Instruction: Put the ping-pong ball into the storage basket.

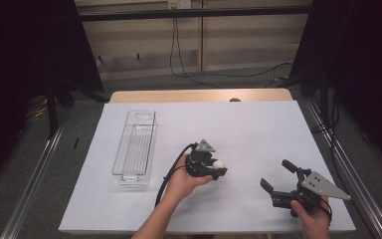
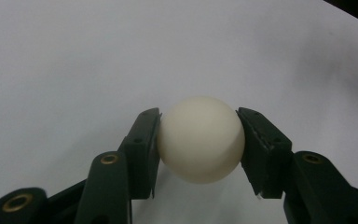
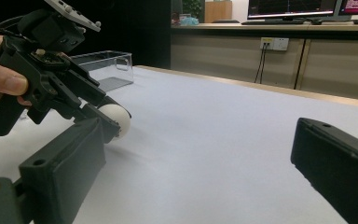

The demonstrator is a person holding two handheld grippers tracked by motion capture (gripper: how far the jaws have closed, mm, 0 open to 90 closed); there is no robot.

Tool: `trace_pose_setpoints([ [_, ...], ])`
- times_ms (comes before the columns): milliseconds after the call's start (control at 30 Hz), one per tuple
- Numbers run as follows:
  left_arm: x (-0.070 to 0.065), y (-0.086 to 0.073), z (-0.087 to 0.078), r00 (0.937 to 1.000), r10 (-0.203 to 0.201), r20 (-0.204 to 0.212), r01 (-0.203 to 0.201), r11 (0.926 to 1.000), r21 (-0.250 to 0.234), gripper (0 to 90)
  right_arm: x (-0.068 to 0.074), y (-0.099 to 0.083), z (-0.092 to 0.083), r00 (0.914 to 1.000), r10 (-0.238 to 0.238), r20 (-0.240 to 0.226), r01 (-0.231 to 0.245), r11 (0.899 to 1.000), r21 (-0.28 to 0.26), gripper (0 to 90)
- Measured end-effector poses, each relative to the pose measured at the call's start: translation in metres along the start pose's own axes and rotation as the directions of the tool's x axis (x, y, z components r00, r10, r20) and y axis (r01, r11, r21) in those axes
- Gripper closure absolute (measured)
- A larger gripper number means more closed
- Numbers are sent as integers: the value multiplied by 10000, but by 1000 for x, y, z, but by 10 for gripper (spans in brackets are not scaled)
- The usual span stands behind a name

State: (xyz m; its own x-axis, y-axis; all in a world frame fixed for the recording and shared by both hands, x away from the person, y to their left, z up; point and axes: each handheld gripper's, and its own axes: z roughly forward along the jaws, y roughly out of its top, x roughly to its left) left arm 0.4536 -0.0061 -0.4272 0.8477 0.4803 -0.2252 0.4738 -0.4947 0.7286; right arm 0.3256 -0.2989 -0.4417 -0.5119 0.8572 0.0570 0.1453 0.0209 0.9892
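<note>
A: Where does the ball [image 2: 200,139] sit now?

B: Between the jaws of the left gripper [image 1: 214,168], near the middle of the white table [image 1: 258,129], a little toward the near edge. The jaws are closed against its two sides, and it looks just at or barely above the surface; I cannot tell which

A: And the other hand?

B: The right gripper [image 1: 277,175] rests at the near right with its jaws spread wide and nothing between them

A: What could go wrong?

B: My guess is a slip. The ball is smooth and round, pinched only at two small spots, so a tilt or a loosened squeeze could pop it out and send it rolling off the table

A: Which way does it point?

B: No way: a sphere has no long axis. The clear bin [image 1: 135,147] at the left does; it runs near to far
</note>
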Motion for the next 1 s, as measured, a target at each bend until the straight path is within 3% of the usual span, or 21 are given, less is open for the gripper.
trace_pose_setpoints([
  [233,2,-1,-3,10000,-41,64,41,10000,-42,512,0,0,0,10000,15,10,-16,10000,24,26],
  [267,0,-1,-2,9996,-57,-285,55,10000,-78,512,0,0,0,10000,12,7,-12,10000,33,26],
  [300,1,-2,-3,10000,-47,-86,47,10000,-78,512,0,0,0,10000,44,42,-44,10000,16,26],
  [400,3,-2,-4,10000,-88,0,88,9999,-89,512,0,0,0,10000,21,36,-21,10000,13,26],
  [1000,7,-3,-11,9998,-110,-187,110,9999,33,512,0,0,0,10000,43,63,-43,10000,-11,26],
])
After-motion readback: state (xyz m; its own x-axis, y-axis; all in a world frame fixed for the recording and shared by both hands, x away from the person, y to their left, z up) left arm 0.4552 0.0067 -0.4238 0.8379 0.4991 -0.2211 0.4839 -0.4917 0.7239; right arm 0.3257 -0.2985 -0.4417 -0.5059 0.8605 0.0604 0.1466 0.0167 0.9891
